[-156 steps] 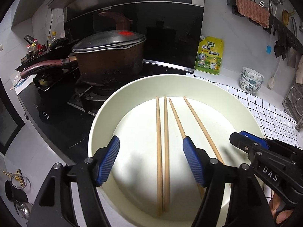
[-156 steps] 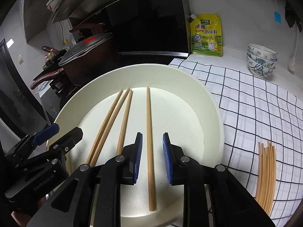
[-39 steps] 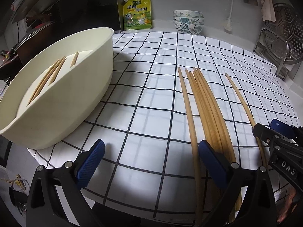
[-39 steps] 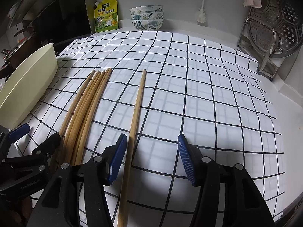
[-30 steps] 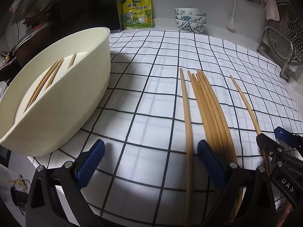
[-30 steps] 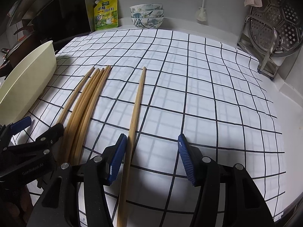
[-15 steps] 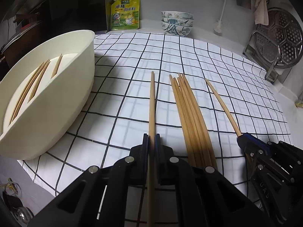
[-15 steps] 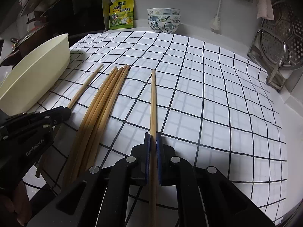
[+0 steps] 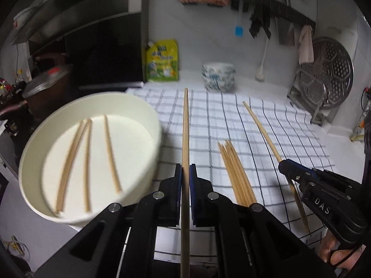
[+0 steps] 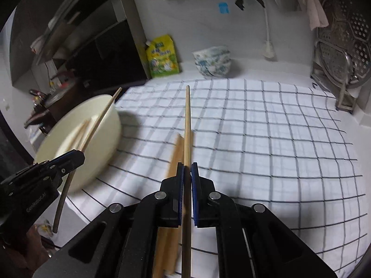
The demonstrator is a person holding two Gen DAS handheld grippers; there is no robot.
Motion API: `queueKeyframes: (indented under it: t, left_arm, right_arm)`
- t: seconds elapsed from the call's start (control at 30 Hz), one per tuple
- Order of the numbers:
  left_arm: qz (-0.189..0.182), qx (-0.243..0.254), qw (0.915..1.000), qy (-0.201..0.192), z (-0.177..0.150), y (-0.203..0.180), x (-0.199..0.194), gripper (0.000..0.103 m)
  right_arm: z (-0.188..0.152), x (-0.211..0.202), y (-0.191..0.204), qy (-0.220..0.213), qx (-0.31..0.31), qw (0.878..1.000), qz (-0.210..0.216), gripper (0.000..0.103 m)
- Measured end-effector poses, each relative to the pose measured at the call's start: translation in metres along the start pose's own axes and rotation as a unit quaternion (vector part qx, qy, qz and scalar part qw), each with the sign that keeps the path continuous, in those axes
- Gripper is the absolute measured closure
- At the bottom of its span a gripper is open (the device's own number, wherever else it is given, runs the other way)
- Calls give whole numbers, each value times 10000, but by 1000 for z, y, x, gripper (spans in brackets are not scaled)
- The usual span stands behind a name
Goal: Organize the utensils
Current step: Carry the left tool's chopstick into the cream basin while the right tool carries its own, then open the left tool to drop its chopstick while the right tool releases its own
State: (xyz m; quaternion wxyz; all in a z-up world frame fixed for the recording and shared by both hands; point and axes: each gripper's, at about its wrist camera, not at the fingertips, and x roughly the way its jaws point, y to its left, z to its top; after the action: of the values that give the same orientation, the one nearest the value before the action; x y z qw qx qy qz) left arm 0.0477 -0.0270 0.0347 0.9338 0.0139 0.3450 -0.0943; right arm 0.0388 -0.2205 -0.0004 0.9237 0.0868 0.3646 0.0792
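My left gripper is shut on one wooden chopstick, which points straight ahead, raised above the checked cloth. To its left, the cream basin holds three chopsticks. A bundle of several chopsticks lies on the cloth between my two grippers. My right gripper is shut on another chopstick, also raised off the cloth. In the right wrist view the left gripper holds its chopstick over the basin. The left wrist view shows the right gripper at lower right.
The checked cloth covers the counter. At the back stand a yellow pouch and stacked patterned bowls. A metal steamer rack stands at the right. A lidded pot sits on the stove at the left.
Both grippers went from open to shut, each on one chopstick. Both have since risen, lifting their chopsticks off the cloth, and the left one has moved closer to the basin.
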Motion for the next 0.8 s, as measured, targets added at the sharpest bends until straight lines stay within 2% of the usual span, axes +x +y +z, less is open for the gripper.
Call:
queueKeyframes:
  t: [0.17, 0.4, 0.5, 0.63, 0.8]
  left_arm:
    - [213, -213, 9994, -165, 13, 52, -12, 96]
    - [696, -567, 9959, -121, 25, 136, -3, 96]
    - [815, -569, 9950, -138, 28, 155, 5, 96]
    - [790, -606, 9950, 44, 31, 173, 27, 96]
    - [754, -706, 9943, 250, 30, 187, 48, 95]
  right_arm:
    - [30, 12, 50, -123, -151, 9990, 411, 96]
    - [62, 51, 129, 35, -583, 9941, 918, 96]
    - [70, 70, 160, 131, -765, 9921, 987, 96]
    - [78, 95, 191, 324, -946, 9892, 1075, 96]
    - [75, 125, 211, 711, -1057, 9861, 1064, 96]
